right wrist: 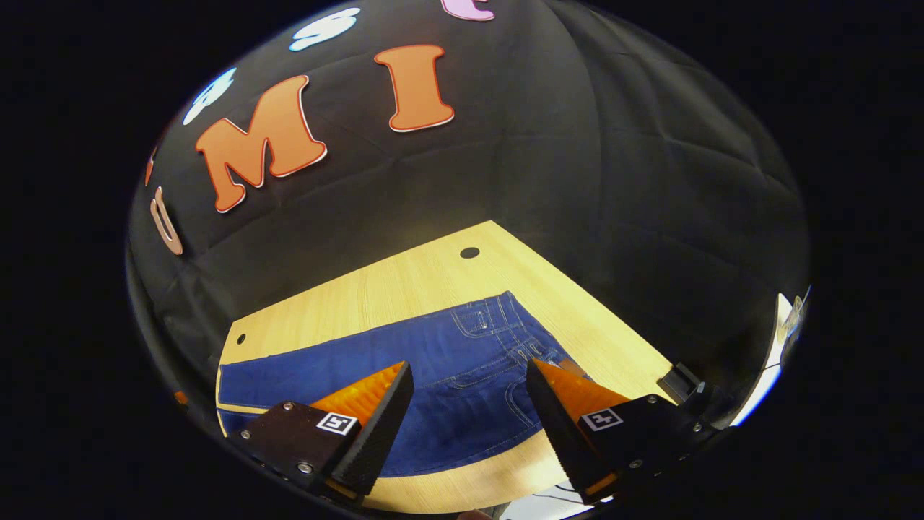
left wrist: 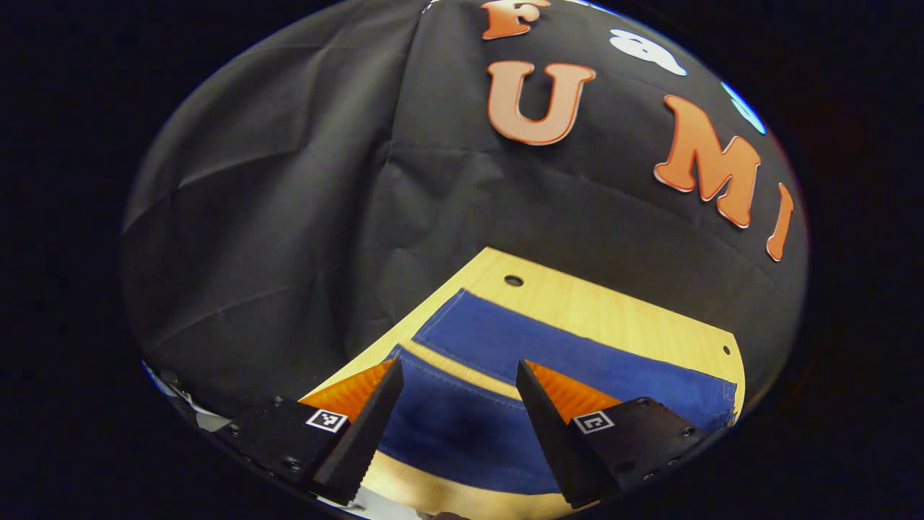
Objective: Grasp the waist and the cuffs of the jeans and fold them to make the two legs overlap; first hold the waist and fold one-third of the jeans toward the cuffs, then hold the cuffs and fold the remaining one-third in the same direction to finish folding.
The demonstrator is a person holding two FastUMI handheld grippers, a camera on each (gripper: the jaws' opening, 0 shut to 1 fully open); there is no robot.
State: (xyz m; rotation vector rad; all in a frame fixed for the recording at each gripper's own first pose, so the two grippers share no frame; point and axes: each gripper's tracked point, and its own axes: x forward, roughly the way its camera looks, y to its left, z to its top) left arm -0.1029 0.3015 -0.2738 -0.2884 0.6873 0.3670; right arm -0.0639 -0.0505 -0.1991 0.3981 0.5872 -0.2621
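Note:
Blue jeans lie flat and unfolded on the wooden table. In the left gripper view the two legs (left wrist: pixel 505 354) run away to the right, their cuffs (left wrist: pixel 426 339) at the near left. My left gripper (left wrist: pixel 458 379) hangs open above the nearer leg, nothing between its fingers. In the right gripper view the waist end of the jeans (right wrist: pixel 498 325), with pockets and belt loops, lies toward the right, and the legs (right wrist: pixel 303 375) stretch off left. My right gripper (right wrist: pixel 469 379) is open above the seat area, holding nothing.
The light wooden table (right wrist: pixel 433 274) has small round holes (right wrist: pixel 469 253) near its back edge. Black cloth walls stand close behind the table. A small dark object (right wrist: pixel 682 379) sits at the table's right edge.

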